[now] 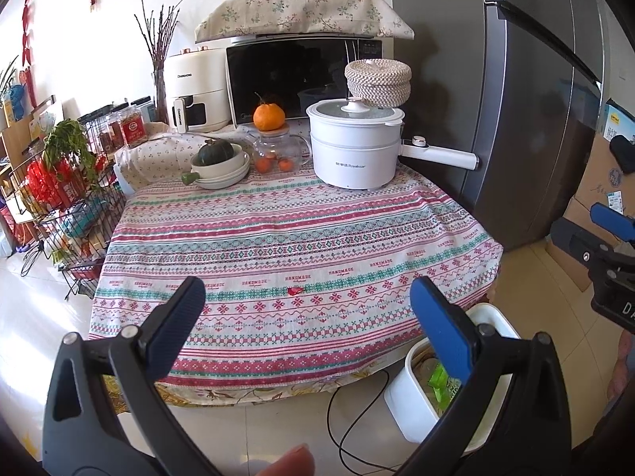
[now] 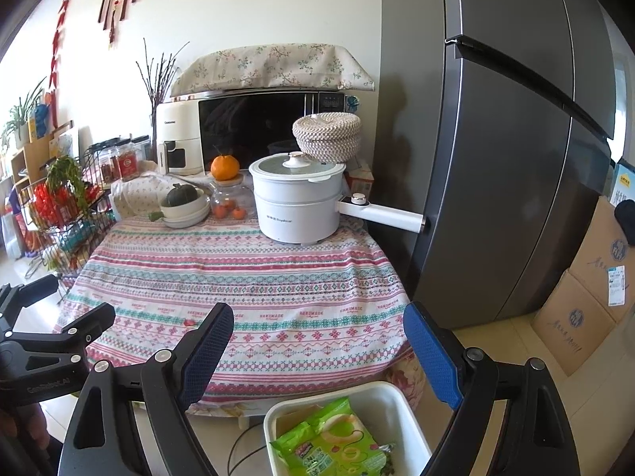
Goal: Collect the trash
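Hovering over the striped patterned tablecloth (image 1: 278,238) with both the left gripper (image 1: 307,309) and right gripper (image 2: 319,341) gaping wide and gripping nothing. Seemingly nearing the end, with the green snack wrapper (image 2: 337,444) lying in the white rectangular plastic bin (image 2: 381,392) on the floor. Probably needing only a reach for the small red scrap (image 1: 294,290) near the cloth's front edge.

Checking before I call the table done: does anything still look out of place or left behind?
One small red scrap still lies on the tablecloth near the front edge, alone on the bare stretch. The white bin on the floor already holds a green snack wrapper. Nothing looks spilled or tipped.
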The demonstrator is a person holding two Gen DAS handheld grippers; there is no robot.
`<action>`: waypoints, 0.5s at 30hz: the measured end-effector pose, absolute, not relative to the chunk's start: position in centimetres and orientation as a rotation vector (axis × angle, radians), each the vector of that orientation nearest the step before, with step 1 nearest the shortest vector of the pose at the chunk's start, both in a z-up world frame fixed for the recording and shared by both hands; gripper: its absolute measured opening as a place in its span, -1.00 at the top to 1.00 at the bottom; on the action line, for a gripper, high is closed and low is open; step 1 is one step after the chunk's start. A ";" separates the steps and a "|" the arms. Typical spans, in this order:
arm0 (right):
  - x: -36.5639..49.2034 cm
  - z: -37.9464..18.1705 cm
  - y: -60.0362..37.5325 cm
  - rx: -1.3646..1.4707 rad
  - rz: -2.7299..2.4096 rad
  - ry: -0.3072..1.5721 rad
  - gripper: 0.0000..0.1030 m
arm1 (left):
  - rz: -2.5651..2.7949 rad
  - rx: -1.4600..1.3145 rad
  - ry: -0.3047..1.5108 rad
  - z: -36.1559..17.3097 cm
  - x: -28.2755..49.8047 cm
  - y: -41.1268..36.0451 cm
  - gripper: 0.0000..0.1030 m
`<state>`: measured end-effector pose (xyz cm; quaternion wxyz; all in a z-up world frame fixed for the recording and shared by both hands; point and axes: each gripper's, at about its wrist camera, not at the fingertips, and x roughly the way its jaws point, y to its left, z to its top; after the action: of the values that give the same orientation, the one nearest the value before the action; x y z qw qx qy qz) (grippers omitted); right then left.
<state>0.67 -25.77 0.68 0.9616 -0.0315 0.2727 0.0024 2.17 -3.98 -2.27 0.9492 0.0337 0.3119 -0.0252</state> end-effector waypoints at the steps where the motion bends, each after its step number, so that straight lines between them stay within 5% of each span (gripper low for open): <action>1: 0.7 0.7 -25.7 -0.064 0.005 0.553 -0.72 | -0.051 0.069 0.634 -2.3 2.2 -4.0 -0.99; 15: 0.5 0.2 -25.3 -0.061 0.001 0.563 -0.72 | -0.052 0.070 0.634 -2.2 2.1 -4.2 -0.99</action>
<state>0.50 -25.29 0.19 0.9602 -0.0299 0.2777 0.0005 2.10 -4.17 -2.23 0.9492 0.0342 0.3118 -0.0256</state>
